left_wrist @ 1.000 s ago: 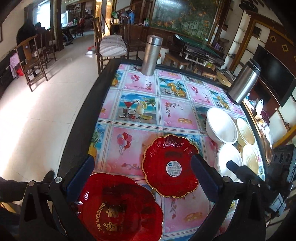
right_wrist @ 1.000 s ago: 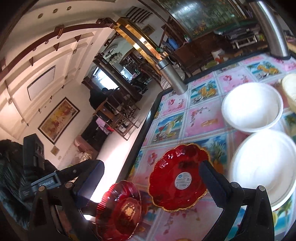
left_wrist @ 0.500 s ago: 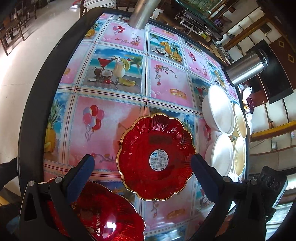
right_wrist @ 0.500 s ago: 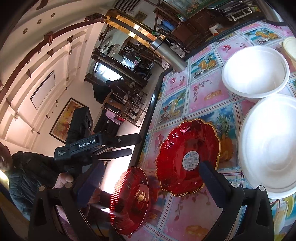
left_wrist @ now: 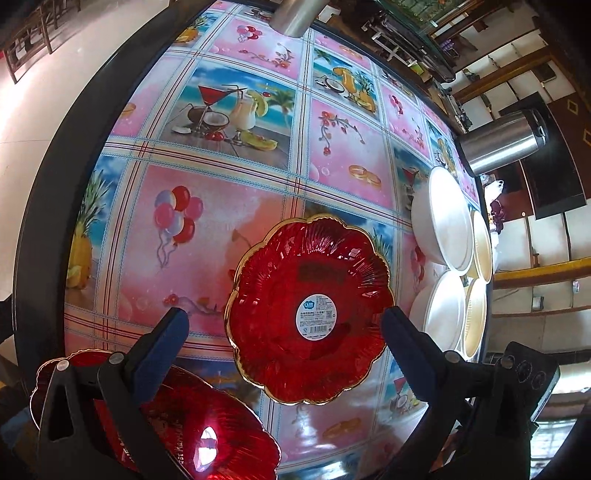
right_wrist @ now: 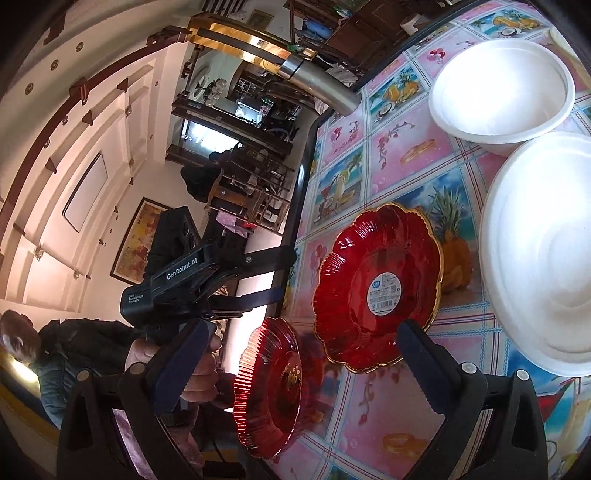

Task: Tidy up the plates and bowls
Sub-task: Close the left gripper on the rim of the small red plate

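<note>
Nearest the person, at the table's front edge, a scalloped red glass plate with gold lettering (left_wrist: 192, 435) lies partly over the dark rim of the table (left_wrist: 48, 192), under the left gripper (left_wrist: 284, 332), whose blue-padded fingers (left_wrist: 162, 347) are spread wide with nothing between them. In the right wrist view that same gripper shows as a black tool (right_wrist: 207, 288), held level out past the table's left edge, with the person's hand (right_wrist: 195, 373) wrapped around its grip below. The right gripper (right_wrist: 295, 365) hangs over the front edge too, tipped toward the left side of the table, its fingers just as far apart and holding nothing. A little further in sits a second scalloped red glass plate with a gold rim and a round white sticker (left_wrist: 310, 310), flat on the picture-print tablecloth (left_wrist: 229, 206), apart from the first plate. Toward the right edge stand two white bowls (left_wrist: 447, 221) close together, with two cream-coloured dishes (left_wrist: 484, 243) just beyond them at the rim. The left half and middle of the cloth lie bare, with open floor past the left edge. At the far edge stands a steel flask (left_wrist: 295, 14), and another steel flask (left_wrist: 502, 140) near the far right corner.
</note>
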Motion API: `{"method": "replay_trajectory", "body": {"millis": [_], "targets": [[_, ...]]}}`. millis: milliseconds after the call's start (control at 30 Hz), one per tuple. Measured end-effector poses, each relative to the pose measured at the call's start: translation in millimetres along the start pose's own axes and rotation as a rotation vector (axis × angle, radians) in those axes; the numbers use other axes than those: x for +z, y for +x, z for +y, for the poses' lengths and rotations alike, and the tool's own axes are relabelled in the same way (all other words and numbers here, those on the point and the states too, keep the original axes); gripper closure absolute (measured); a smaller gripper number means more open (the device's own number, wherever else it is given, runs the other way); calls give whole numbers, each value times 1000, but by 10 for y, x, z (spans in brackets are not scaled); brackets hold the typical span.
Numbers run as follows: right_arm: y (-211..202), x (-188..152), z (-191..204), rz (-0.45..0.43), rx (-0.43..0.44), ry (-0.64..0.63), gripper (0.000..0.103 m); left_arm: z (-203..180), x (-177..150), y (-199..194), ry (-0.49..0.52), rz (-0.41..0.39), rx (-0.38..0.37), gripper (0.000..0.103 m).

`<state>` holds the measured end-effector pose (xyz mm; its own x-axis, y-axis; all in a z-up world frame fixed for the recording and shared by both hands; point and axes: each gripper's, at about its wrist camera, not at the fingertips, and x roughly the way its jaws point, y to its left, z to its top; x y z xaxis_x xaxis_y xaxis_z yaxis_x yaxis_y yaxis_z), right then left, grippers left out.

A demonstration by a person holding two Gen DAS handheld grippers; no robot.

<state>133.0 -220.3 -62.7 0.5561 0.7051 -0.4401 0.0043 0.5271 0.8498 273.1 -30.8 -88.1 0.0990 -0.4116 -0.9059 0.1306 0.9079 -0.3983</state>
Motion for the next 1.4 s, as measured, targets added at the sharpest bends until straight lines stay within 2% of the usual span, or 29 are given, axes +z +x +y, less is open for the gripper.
{"method": "replay_trajectory", "body": {"millis": [200, 267, 467, 667, 767, 1000, 1200, 1367, 1400], "targets": [[70, 4, -73, 37, -81, 21, 6, 31, 4, 54, -2, 8, -11, 0], [113, 2, -110, 57, -94, 31, 11, 33, 4, 75, 0, 8, -14, 0], [158, -7, -199, 74, -142, 44, 16, 21, 0, 181, 6, 25, -33, 15], [180, 6, -287, 75, -168, 73, 22, 77, -5, 298, -11, 44, -17, 35], [196, 9, -305, 79, -174, 79, 26, 117, -5, 312, -21, 48, -24, 40], [198, 8, -374, 72, -196, 94, 36, 145, -36, 324, -20, 55, -20, 41], [237, 36, -451, 64, -229, 112, 49, 194, -50, 313, -29, 56, -20, 47], [284, 27, -483, 55, -271, 105, 69, 189, -68, 325, -24, 64, -16, 56], [295, 30, -490, 53, -278, 104, 71, 190, -73, 324, -23, 64, -15, 58]]}}
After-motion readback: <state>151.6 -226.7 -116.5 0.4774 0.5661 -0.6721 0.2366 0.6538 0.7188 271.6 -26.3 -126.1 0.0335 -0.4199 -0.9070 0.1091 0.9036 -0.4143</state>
